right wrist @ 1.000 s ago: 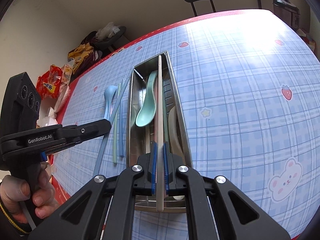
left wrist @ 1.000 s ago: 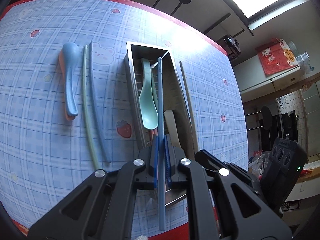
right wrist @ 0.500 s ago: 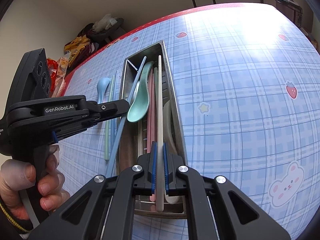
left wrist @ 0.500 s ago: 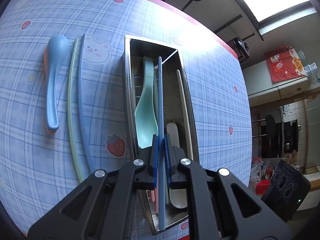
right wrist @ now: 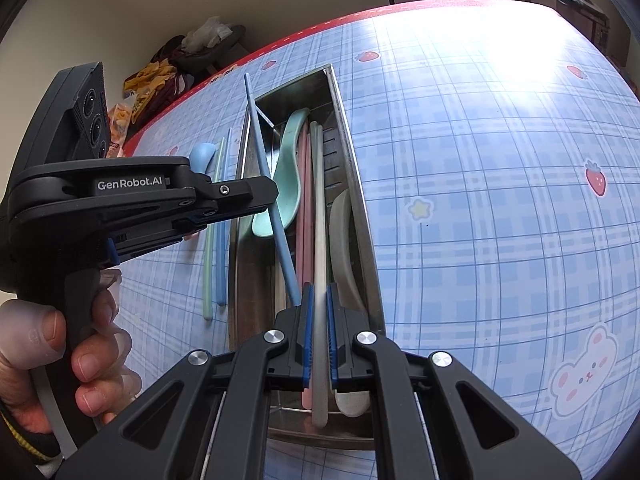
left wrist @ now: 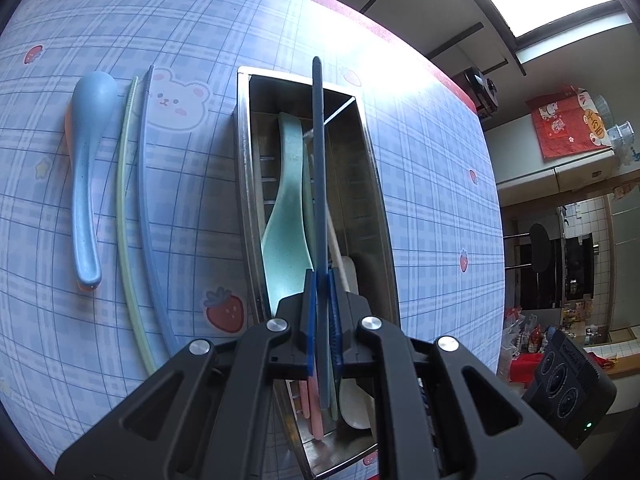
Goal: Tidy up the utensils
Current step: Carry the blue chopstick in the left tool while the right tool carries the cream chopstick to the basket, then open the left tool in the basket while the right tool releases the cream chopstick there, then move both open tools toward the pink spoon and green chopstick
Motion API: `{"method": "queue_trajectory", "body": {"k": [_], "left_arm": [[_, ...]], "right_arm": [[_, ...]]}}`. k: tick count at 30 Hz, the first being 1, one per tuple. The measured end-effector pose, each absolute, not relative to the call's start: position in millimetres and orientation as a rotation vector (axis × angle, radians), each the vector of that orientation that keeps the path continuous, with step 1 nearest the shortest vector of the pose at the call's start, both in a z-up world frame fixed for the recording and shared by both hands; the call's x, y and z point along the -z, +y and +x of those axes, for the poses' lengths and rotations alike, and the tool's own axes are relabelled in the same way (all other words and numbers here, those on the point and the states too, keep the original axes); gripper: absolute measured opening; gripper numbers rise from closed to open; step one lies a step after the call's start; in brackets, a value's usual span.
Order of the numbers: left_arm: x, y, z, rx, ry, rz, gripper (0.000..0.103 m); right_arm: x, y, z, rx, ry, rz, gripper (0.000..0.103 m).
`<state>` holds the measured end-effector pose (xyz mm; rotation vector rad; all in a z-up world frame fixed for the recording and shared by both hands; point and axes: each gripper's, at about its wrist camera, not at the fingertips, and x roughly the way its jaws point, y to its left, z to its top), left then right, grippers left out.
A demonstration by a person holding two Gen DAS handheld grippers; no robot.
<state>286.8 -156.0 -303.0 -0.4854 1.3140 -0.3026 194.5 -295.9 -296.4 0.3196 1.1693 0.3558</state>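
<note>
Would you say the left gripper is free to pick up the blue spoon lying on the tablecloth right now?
Probably not yet: the left gripper is shut on a blue chopstick over the metal tray. The blue spoon itself lies uncovered.

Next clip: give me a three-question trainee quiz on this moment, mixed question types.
1. True or false: the left tool is shut on a blue chopstick.
2. What does the right tool hold? A) pink chopstick B) white chopstick C) green spoon
3. Fill in: the blue spoon lies on the ____, outside the metal tray.

Key: 1 true; 2 B; 3 table.
</note>
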Motion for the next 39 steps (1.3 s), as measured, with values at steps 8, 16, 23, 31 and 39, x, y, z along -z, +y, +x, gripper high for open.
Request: {"method": "queue_trajectory", "body": {"k": [8,16,23,31,39], "left_arm": [[301,-160,294,0.323,1.312,-0.461,0.01],[280,-152,295,0.336,1.256,-0.403,0.018],[249,-123,287,0.315,1.153,-0.3,0.025],[228,-65,266,0.267,1.086,-0.191,0.055],[228,-31,244,0.221,1.072,-0.15,0.097]], "right_arm": [[300,-291,194,-0.358,1.194,0.318,0.007],[288,-285,192,-0.364,1.176,0.253,0.008],[262,-293,192,-0.324,1.114,0.195,0.026],[247,-296,191,-0.289,1.078,0.142,0.073],[243,-275,199,-0.306,1.089,0.12,0.097]]}}
